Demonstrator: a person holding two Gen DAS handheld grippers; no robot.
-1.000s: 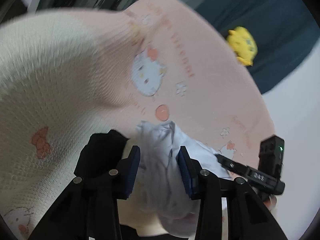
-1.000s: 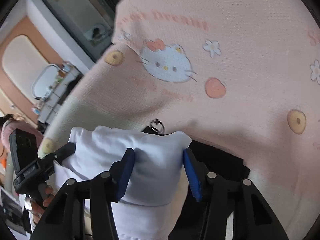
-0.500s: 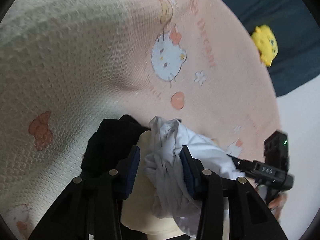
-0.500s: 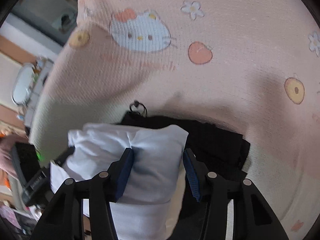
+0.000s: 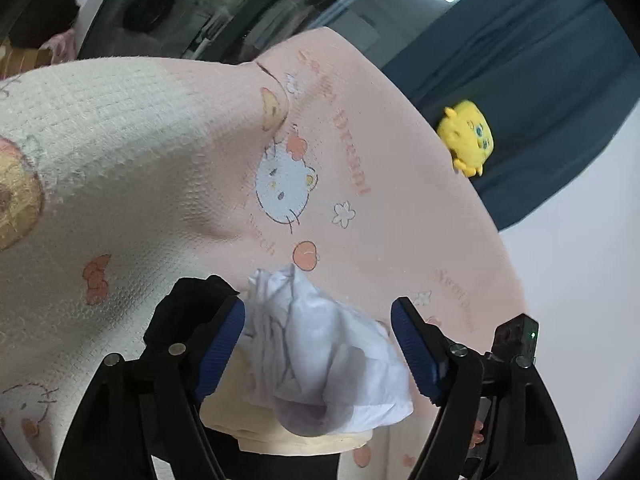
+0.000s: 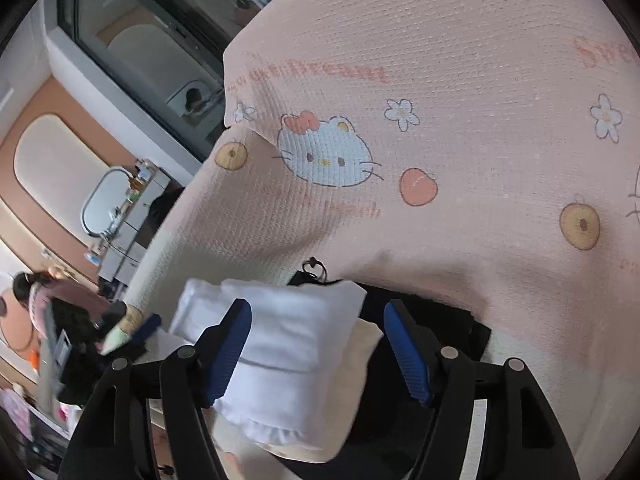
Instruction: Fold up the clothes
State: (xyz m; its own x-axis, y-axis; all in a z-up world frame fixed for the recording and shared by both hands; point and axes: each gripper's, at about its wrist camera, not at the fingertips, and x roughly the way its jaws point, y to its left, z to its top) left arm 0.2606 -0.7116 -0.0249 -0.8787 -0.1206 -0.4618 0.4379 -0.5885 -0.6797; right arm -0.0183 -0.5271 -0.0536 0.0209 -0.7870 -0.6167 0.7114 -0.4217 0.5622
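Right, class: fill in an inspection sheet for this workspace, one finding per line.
Surface: pink and cream cartoon-print blanket, rumpled.
Job's things: white garment, folded, on a cream garment; black garment under them.
Clutter: yellow plush toy at the blanket's far edge.
Grippers: left claw and right claw both opening, astride the white garment without pinching it.
Cables: nothing seen.
Surroundings: dark blue curtain, glass partition, a person in the background.

White garment (image 5: pixel 320 344); black garment (image 6: pixel 432 320); pink cartoon-cat blanket (image 6: pixel 460 140); yellow plush (image 5: pixel 468 140).
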